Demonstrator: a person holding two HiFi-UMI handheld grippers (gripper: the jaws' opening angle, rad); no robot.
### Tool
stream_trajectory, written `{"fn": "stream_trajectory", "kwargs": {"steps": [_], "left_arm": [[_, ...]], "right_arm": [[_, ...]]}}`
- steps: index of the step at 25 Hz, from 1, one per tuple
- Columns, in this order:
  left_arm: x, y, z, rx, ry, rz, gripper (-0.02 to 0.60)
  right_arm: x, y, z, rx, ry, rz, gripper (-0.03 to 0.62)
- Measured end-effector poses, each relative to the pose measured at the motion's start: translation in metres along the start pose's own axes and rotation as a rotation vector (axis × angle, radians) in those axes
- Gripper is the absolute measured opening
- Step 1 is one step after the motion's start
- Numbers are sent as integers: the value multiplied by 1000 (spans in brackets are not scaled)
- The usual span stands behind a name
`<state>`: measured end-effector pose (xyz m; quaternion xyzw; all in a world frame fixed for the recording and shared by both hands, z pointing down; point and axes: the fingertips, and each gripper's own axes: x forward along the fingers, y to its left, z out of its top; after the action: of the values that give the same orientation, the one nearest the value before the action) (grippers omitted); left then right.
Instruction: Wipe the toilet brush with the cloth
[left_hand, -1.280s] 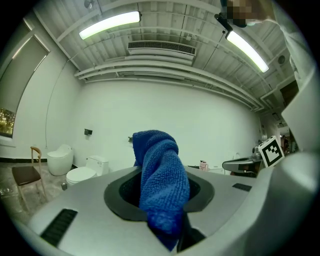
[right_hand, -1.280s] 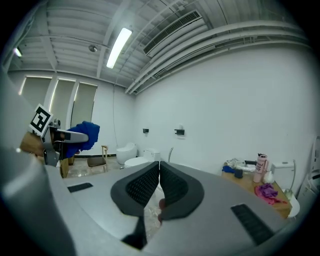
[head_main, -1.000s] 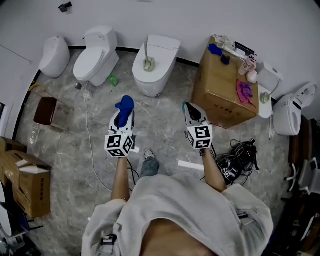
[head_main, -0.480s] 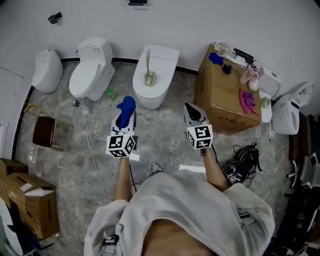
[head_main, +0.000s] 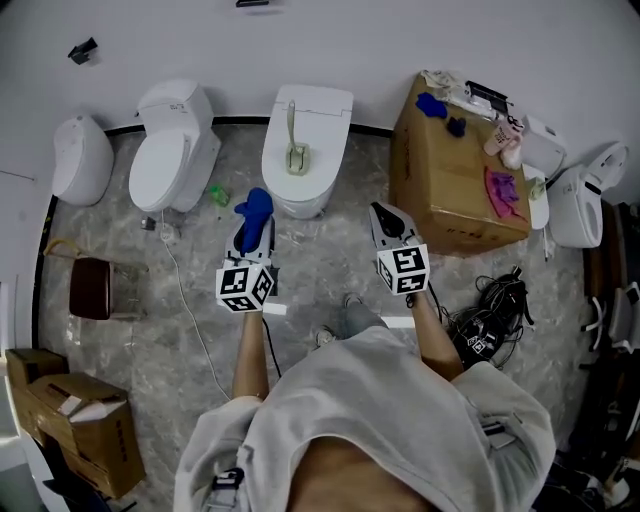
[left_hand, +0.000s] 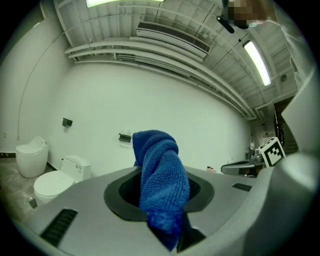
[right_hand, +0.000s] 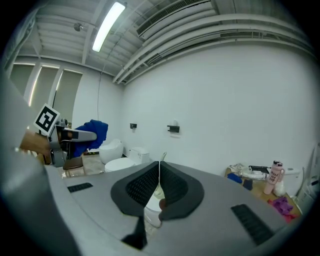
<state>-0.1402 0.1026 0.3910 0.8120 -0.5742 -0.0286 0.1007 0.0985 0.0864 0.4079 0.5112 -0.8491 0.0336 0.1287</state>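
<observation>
The toilet brush (head_main: 292, 138) stands in its holder on the shut lid of the middle white toilet (head_main: 320, 110), by the far wall. My left gripper (head_main: 252, 226) is held in the air short of that toilet and is shut on a blue cloth (head_main: 255, 207), which bunches up above the jaws. In the left gripper view the cloth (left_hand: 160, 180) fills the gap between the jaws. My right gripper (head_main: 386, 220) hovers to the right of it, level with it, shut with nothing in it. In the right gripper view the right gripper (right_hand: 159, 187) shows only a thin slit.
Two more white toilets (head_main: 172, 150) (head_main: 80, 155) stand to the left. A cardboard box (head_main: 440, 200) with bottles and a pink cloth is at the right, another toilet (head_main: 585, 200) beyond it. Black cables (head_main: 490, 320) lie right, a brown stool (head_main: 88, 288) and boxes (head_main: 90, 430) left.
The person has stepped forward, so the toilets and the box sit nearer to both grippers. The grippers keep their spacing and grip; the cloth stays in the left one.
</observation>
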Motion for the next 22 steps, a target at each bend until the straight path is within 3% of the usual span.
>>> {"fn": "stream_trajectory", "kwargs": {"steps": [6,22], "left_arm": [[39,13,-8,3,26,3,138],[174,77,8,-2,75,141,138]], "right_arm": [[44,-13,-10,20,18,24,31],[237,-56,16,53,35,227,31]]}}
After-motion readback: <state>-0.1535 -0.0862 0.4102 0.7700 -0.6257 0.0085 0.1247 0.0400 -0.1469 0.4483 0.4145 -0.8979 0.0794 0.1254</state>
